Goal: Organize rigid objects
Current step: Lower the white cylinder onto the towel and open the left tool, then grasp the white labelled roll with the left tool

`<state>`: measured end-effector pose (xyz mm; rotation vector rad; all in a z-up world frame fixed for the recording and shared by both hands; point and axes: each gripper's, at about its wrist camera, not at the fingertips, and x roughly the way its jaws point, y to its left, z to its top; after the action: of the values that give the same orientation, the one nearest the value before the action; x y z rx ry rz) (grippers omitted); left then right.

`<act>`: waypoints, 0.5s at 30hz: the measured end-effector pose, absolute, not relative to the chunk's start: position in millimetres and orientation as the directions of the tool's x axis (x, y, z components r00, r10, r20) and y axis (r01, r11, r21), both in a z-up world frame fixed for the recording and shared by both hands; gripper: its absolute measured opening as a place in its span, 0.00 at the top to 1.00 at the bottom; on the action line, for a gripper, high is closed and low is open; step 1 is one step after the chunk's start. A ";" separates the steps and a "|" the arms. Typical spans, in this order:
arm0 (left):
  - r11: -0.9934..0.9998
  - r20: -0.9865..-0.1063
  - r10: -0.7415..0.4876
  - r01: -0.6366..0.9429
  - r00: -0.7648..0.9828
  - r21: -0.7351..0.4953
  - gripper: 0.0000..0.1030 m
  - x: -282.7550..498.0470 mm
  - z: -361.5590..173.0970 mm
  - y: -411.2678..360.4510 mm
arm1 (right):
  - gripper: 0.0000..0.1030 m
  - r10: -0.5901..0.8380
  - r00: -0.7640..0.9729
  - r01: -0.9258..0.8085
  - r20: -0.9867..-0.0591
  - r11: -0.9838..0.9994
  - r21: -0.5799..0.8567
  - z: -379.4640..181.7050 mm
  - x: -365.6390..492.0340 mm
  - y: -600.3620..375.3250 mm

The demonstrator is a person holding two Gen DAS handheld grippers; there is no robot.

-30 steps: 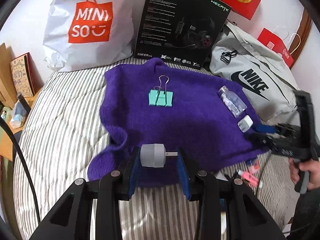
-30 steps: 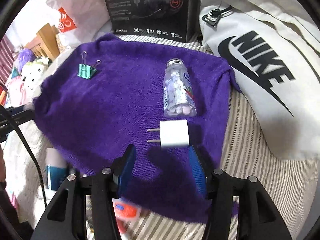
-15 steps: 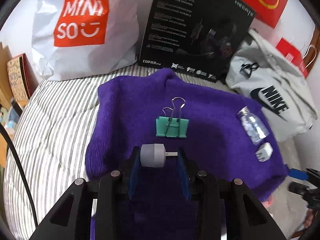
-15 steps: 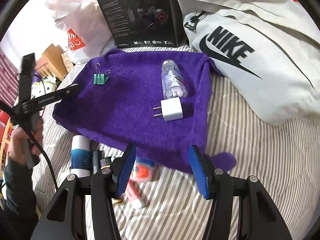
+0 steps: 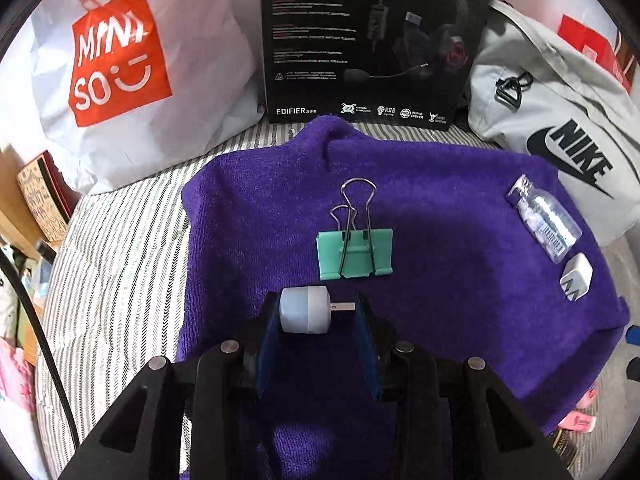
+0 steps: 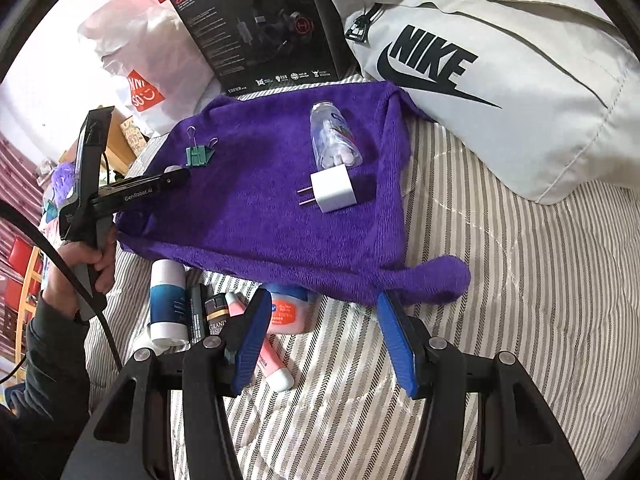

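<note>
Fingers of the left gripper (image 5: 316,312) clamp a small grey cylindrical USB plug (image 5: 305,309) endwise above the purple terry towel (image 5: 440,280), just short of a teal metal binder clip (image 5: 355,253). The right gripper (image 6: 322,338) stands open, empty, over striped bedding (image 6: 500,300).

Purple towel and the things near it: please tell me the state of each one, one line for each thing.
Left gripper: shut on the grey USB plug.
Grey USB plug: held sideways, above the purple towel.
Right gripper: open, holding nothing.
Green binder clip: lying flat on the towel, handles folded up.
Clear bottle: on its side, cap on.
White charger: lying flat, prongs out.
Grey Nike bag: zip closed.
</note>
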<state>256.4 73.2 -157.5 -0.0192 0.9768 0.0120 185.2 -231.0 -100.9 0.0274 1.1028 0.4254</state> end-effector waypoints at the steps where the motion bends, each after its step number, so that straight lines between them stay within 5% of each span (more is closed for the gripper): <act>1: 1.000 -0.830 0.003 -0.020 0.558 -0.009 0.65 255.9 -157.5 73.2 | 0.47 0.345 0.377 -0.320 -0.859 0.919 0.229 -101.1 184.3 -231.5; 6: 0.999 -0.845 -0.016 -0.016 0.534 -0.029 0.50 253.6 -156.6 72.2 | 0.47 0.336 0.376 -0.315 -0.863 0.923 0.222 -100.7 178.7 -235.2; 15: 0.998 -0.815 0.001 -0.047 0.580 -0.033 0.50 196.4 -121.7 65.5 | 0.47 0.335 0.389 -0.309 -0.858 0.925 0.221 -93.5 154.4 -246.6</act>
<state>196.4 65.5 -121.7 -0.0525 0.9518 0.0277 154.4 -246.6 -93.5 0.0268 1.0978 0.4093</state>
